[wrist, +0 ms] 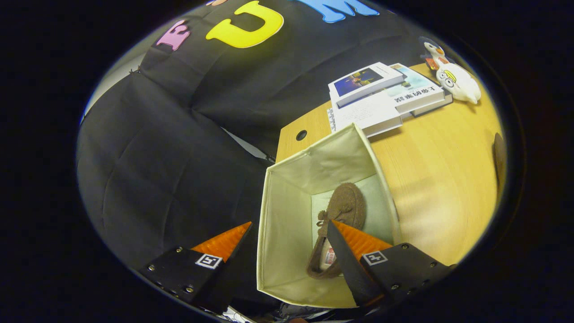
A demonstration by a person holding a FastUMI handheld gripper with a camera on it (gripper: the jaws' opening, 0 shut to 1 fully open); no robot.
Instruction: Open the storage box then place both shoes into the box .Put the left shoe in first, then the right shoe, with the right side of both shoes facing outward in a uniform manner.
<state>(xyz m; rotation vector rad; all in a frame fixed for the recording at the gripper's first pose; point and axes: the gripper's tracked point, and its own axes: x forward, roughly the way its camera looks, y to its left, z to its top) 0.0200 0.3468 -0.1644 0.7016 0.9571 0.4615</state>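
Between the fingers of the tool (pixel 287 233), which stand wide apart and hold nothing, sits the open storage box (pixel 287 224), its near left wall lying in the gap and one finger reaching over its mouth. One brown shoe (pixel 341 211) lies on the box floor just ahead of that finger, toe pointing away from the tool and tilted on its side against the wall nearer the desk's middle. Only that one shoe shows in the box, so by my reading the step in hand is to pull clear and go for the second shoe (a dark shape at the desk's edge, well off to the side of the tool, may be it, though I cannot tell).

To do this well, lift the tool straight up out of the mouth so the soft fabric wall is not snagged or tipped, and leave the floor space beside the shoe free.

Beyond the box a stack of books (pixel 385 96) lies on the desk (pixel 439 170), and a white stuffed toy (pixel 455 78) sits past them. Both are well apart from the box and block nothing.
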